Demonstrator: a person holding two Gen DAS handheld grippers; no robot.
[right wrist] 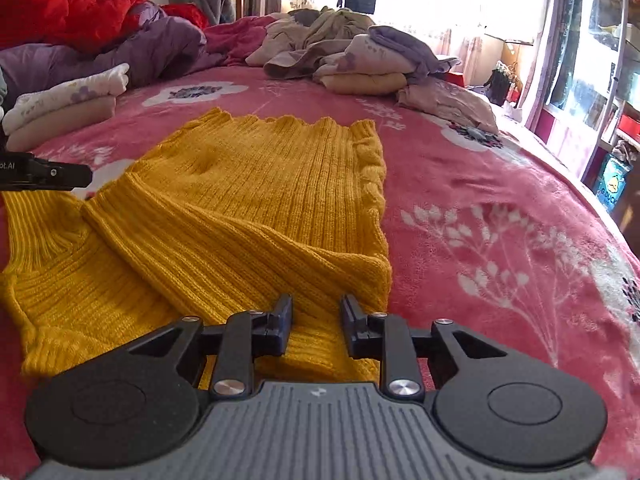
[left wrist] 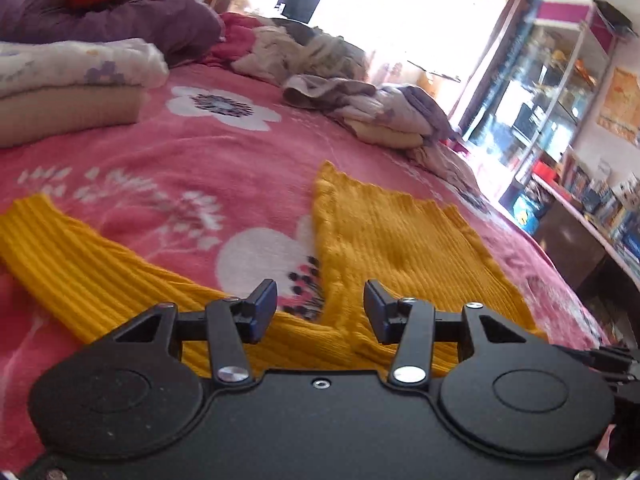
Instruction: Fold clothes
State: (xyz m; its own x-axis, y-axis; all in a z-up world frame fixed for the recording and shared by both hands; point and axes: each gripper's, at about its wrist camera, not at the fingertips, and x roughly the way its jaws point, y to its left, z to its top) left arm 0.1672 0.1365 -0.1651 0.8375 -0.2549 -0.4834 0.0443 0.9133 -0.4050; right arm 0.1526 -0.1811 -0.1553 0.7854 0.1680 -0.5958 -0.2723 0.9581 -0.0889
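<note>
A yellow ribbed sweater (right wrist: 260, 184) lies flat on the pink flowered blanket (right wrist: 500, 208) of a bed, with one part folded across its body. My right gripper (right wrist: 316, 320) is at the sweater's near right edge, and knit fills the narrow gap between its pads, so it is shut on the fabric. In the left wrist view the sweater's body (left wrist: 400, 248) lies to the right and a sleeve (left wrist: 80, 256) stretches off to the left. My left gripper (left wrist: 320, 308) hovers open over the spot where sleeve and body meet, holding nothing. Part of the left gripper (right wrist: 48, 176) shows at the left edge.
A folded stack (right wrist: 64, 104) sits at the far left. A heap of unfolded clothes (right wrist: 360, 56) lies at the far end. Purple bedding (left wrist: 120, 16) and a red cover (right wrist: 52, 12) are behind. A glass cabinet (left wrist: 552, 92) and bookshelf (left wrist: 600, 208) stand beyond the bed's right edge.
</note>
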